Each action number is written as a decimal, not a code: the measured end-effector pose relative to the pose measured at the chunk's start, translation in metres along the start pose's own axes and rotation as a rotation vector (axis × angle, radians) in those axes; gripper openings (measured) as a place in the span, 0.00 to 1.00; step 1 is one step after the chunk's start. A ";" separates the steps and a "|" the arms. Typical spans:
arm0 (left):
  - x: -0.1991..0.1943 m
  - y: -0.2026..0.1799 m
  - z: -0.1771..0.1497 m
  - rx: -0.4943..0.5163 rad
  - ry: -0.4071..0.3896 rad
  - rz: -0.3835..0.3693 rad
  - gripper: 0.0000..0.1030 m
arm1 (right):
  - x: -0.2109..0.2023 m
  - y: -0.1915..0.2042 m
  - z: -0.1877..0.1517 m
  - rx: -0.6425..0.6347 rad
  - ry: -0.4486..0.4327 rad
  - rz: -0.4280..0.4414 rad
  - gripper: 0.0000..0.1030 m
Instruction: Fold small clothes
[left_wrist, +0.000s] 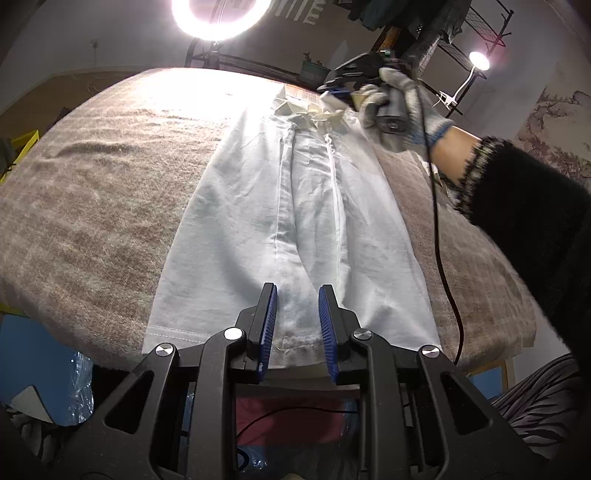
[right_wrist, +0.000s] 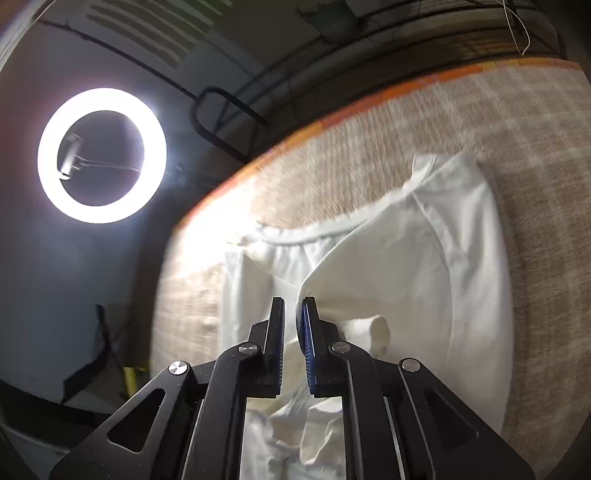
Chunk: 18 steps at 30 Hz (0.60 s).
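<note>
White garment (left_wrist: 295, 206) lies lengthwise on the beige blanket (left_wrist: 92, 192), both long sides already turned in toward the middle, hem at the near table edge, collar end far.

Left gripper (left_wrist: 297, 295) — at the hem, jaws narrow but parted, pointing down onto the cloth. Fabric shows between the pads; whether they pinch the hem I cannot tell.

Right gripper (right_wrist: 293, 306) — at the collar end, jaws nearly together with only a slit between them. A raised fold of the garment (right_wrist: 406, 266) sits at its tips; a grip is likely but not confirmed. Gloved right hand (left_wrist: 399, 110) carries it in the left view.

Judgement: step in hand is taking both ends for a crosswise fold. To do it well — get a sure bite through all layers at each end, keep the cloth taut between the two, and carry the collar straight down the centre line so the turned-in sides do not spill open.
</note>
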<state>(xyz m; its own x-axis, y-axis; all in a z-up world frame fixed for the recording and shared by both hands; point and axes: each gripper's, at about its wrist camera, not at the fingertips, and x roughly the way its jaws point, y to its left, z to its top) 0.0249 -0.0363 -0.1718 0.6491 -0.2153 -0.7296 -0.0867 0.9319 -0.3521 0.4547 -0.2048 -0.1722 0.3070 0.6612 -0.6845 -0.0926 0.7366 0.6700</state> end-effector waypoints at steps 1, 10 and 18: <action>-0.002 -0.001 0.000 0.004 -0.006 -0.001 0.22 | -0.016 0.000 -0.001 -0.006 -0.019 0.010 0.11; -0.031 -0.003 0.001 0.066 -0.074 0.014 0.22 | -0.138 -0.002 -0.049 -0.084 -0.106 -0.011 0.12; -0.054 0.010 0.013 0.158 -0.064 0.035 0.22 | -0.198 -0.011 -0.157 -0.202 -0.043 -0.124 0.12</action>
<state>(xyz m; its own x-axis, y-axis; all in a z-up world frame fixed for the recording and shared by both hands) -0.0006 -0.0115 -0.1284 0.6949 -0.1675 -0.6993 0.0063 0.9739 -0.2270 0.2465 -0.3216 -0.0895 0.3674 0.5604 -0.7422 -0.2382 0.8281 0.5074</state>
